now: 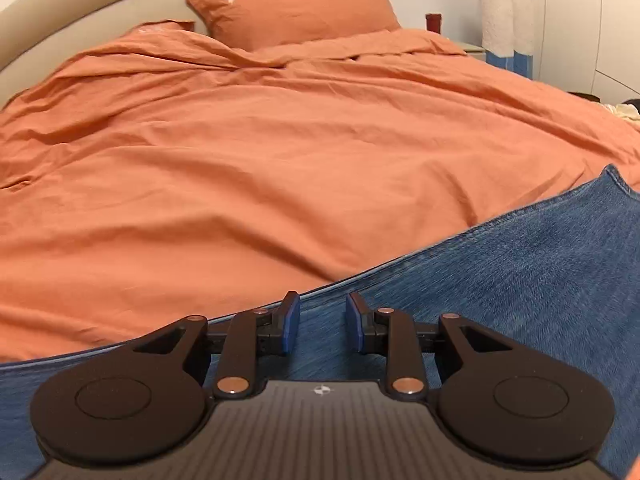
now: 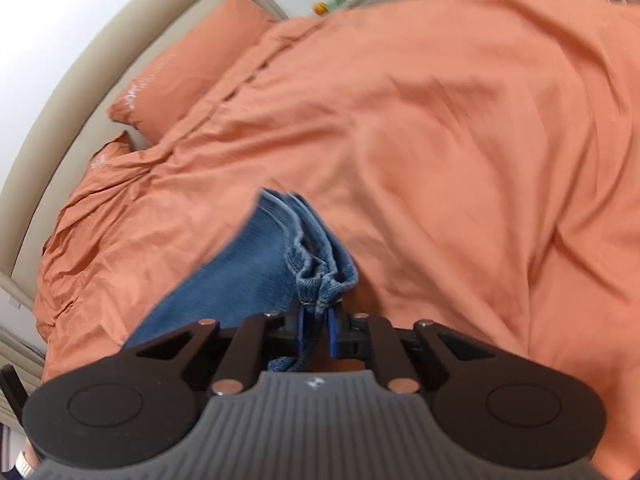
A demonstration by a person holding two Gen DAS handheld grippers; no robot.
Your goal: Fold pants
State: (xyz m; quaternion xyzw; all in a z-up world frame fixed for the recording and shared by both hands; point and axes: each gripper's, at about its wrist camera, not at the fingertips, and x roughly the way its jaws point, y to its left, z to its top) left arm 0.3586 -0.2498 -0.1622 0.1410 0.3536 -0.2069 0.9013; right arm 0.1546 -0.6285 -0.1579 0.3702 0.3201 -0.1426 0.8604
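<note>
Blue denim pants (image 1: 520, 280) lie on the orange bed cover, filling the lower right of the left wrist view. My left gripper (image 1: 322, 322) is open just above the denim near its long edge, with nothing between its blue pads. In the right wrist view my right gripper (image 2: 318, 330) is shut on a bunched hem of the pants (image 2: 312, 264). The held denim is lifted off the cover and trails away to the lower left.
The orange duvet (image 1: 240, 160) covers the whole bed, with orange pillows (image 1: 292, 8) against a beige headboard (image 2: 80, 64). A nightstand with a red cup (image 1: 433, 22) and two white llama figures (image 1: 500, 4) stands at the far right.
</note>
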